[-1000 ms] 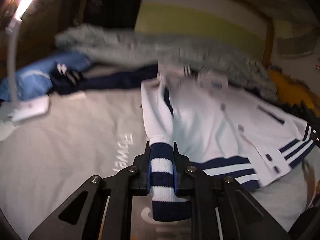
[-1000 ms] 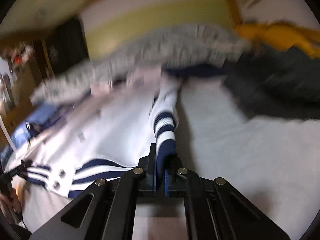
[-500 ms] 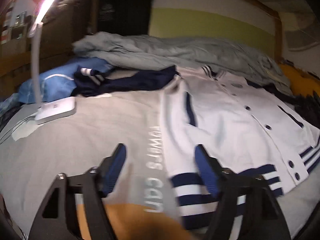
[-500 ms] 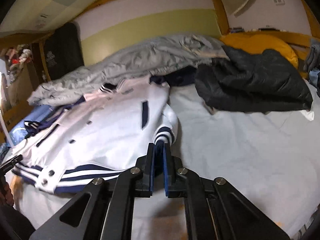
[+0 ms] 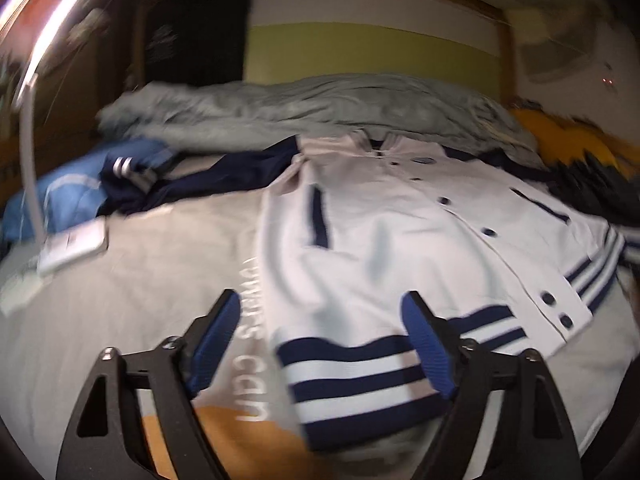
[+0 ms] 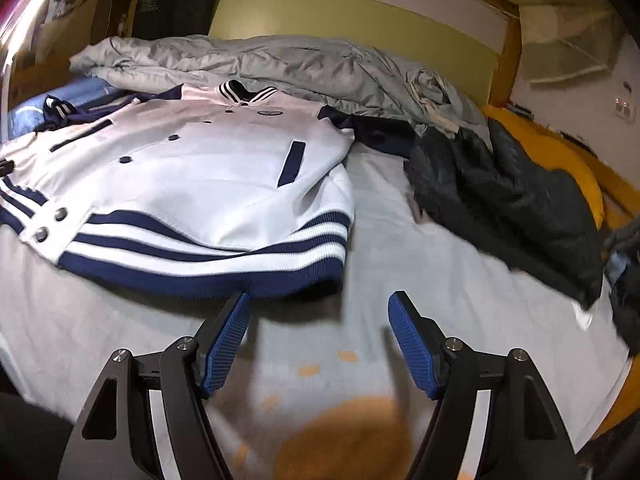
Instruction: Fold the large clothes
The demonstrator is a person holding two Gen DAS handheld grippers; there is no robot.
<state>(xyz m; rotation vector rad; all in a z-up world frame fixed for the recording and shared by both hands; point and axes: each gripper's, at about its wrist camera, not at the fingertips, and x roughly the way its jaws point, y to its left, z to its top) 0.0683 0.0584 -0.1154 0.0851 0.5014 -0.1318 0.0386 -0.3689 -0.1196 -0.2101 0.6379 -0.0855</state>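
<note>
A white varsity jacket (image 6: 208, 168) with navy-striped hem and collar lies buttoned and flat on the bed, sleeves folded in along its sides. In the left wrist view the jacket (image 5: 400, 248) fills the right half, its striped cuff and hem lying between and under the blue pads. My left gripper (image 5: 324, 340) hovers over that striped edge, jaws opening, the pads well apart from the cloth. My right gripper (image 6: 320, 332) sits just in front of the hem's right corner, jaws opening, only bare sheet between them.
A grey duvet (image 6: 280, 64) is heaped at the head of the bed. A black puffer jacket (image 6: 508, 200) lies to the right with an orange pillow (image 6: 560, 152) behind. Navy and blue clothes (image 5: 132, 184) and a white lamp base (image 5: 72, 248) sit on the left.
Both grippers were shut on the striped sleeve cuffs a second ago. The left let go first, then the right; the sleeves now lie flat on the jacket and both sets of jaws stand wide.
</note>
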